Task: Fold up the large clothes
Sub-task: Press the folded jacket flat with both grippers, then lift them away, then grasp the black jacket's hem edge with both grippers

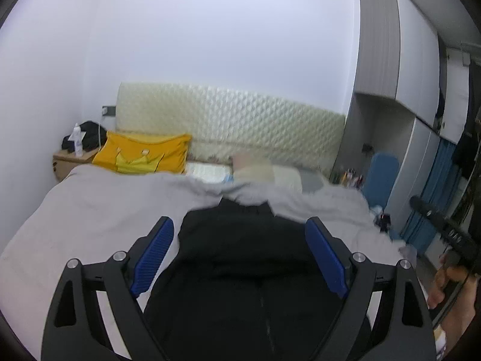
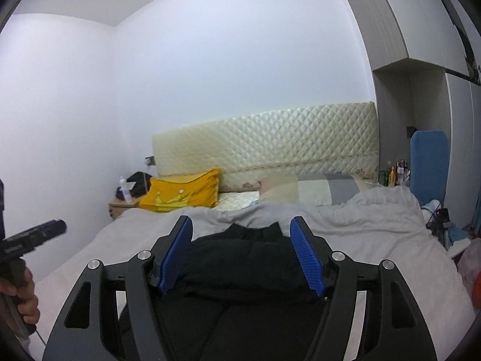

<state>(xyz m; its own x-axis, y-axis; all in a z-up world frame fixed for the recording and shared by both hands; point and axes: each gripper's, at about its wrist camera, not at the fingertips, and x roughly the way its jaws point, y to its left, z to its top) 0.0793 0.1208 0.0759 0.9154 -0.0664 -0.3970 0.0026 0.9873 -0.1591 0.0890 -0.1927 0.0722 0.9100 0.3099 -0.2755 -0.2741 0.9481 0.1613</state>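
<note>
black garment (image 2: pixel 240 258) on bed (image 2: pixel 375 225), long axis twd headboard (image 2: pixel 270 141), both grippers open

Soft, cool indoor light, fisheye warp in both views, motion blur in the left one.

Even, bluish light fills the room with no hard shadows; the white wall (image 1: pixel 210 30) glows brightest toward 12 o'clock and no lamp is in sight. The black garment (image 1: pixel 240 270) reads as a near-featureless dark mass (its folds show better in the right wrist view). In the left wrist view the bedding edge (image 1: pixel 210 186) and pillows smear with motion blur, while the right wrist view is sharper, the quilted headboard (image 2: pixel 270 141) crisp with faint sheen. Straight lines bow outward, strongest at the wardrobe (image 1: pixel 405 45) near 2 o'clock, and black vignette fills every corner.
</note>
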